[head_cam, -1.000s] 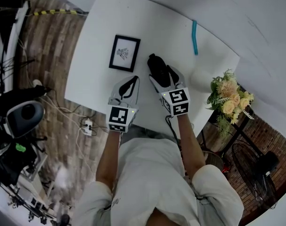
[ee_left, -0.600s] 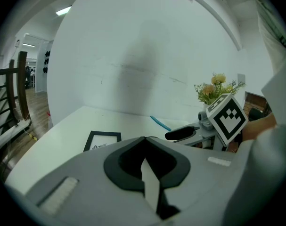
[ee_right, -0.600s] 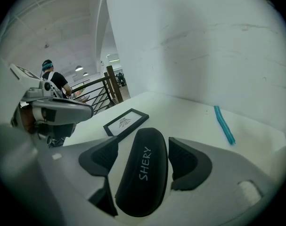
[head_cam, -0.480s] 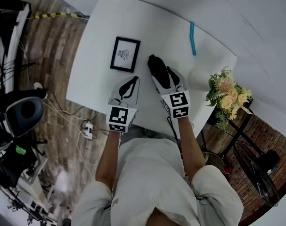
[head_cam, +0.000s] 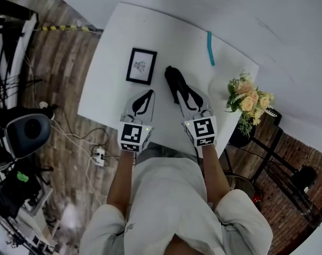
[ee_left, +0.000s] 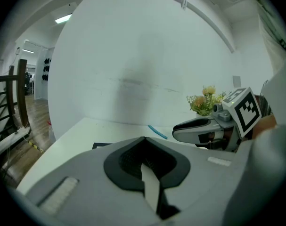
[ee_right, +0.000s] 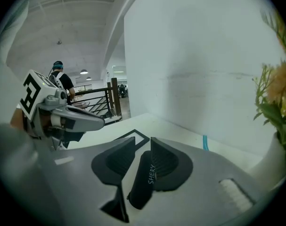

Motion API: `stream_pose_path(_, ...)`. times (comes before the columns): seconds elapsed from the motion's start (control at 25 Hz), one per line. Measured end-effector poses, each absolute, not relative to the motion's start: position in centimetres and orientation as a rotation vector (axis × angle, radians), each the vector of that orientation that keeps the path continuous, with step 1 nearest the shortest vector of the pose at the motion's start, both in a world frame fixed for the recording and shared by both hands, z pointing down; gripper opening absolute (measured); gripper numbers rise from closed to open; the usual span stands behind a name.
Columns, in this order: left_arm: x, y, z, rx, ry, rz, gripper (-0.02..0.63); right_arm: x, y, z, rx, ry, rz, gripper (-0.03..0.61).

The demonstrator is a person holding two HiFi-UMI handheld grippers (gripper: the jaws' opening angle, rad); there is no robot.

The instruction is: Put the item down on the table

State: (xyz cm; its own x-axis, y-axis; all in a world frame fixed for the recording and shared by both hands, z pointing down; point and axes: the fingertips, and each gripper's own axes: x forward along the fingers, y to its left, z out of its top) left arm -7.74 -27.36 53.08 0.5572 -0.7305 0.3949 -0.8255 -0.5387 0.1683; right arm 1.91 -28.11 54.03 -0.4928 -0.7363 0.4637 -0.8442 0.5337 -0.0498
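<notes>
Head view: found the right gripper (head_cam: pixel 187 93) over the middle of the white surface (head_cam: pixel 166 31), with the black item (head_cam: pixel 172 76) reaching out past its fingers toward the far edge. Could not tell from above between resting on the surface and hanging just over it.

Right gripper view: saw the fingers closing on the item, a slim dark body standing between them, leaning on one pad and seemingly met by the other, so read as pinched.

Left gripper view: saw the left gripper (ee_left: pixel 143 138) with fingers pressed together at the tips and nothing between, held idle toward the near edge.

Noted a picture frame (head_cam: pixel 141 66) just beside the item toward the left edge, a teal stick (head_cam: pixel 210 48) well apart by the far edge, and flowers (head_cam: pixel 245 102) at the right edge.

Judged the step in hand as securing the item before setting it down. Thought it best to keep the pinch even against any pivoting, to bring the item down level onto the bare patch between frame and right edge, to wait for a flat, settled underside, then to spread the fingers slowly and draw back toward the near edge without brushing the frame
</notes>
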Motion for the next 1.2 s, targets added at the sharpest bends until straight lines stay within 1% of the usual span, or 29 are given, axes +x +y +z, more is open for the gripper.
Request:
stream_pose_path(0.32, -7.8, -24.7, 51.5, 2.499, -1.265, 0.375, 0.018, 3.1, -24.6, 52.0, 1.377, -2.376, 0.333, 0.073)
stream_pose_path(0.48, -7.7, -23.1, 50.7, 2.51, -1.264, 0.36, 0.018, 3.5, -22.6, 51.2, 1.403, -2.368, 0.319, 0.017)
stream_pose_path(0.56, -7.7, -22.4, 50.6, 2.516, -1.263, 0.353, 0.018, 3.6, -21.7, 51.0, 1.41, -2.368, 0.314, 0.004)
stream_pose_path(1.2, -7.3, -18.4, 48.7, 2.557, -1.246, 0.338, 0.018, 3.9, -17.9, 49.2, 1.454, -2.366, 0.272, 0.003)
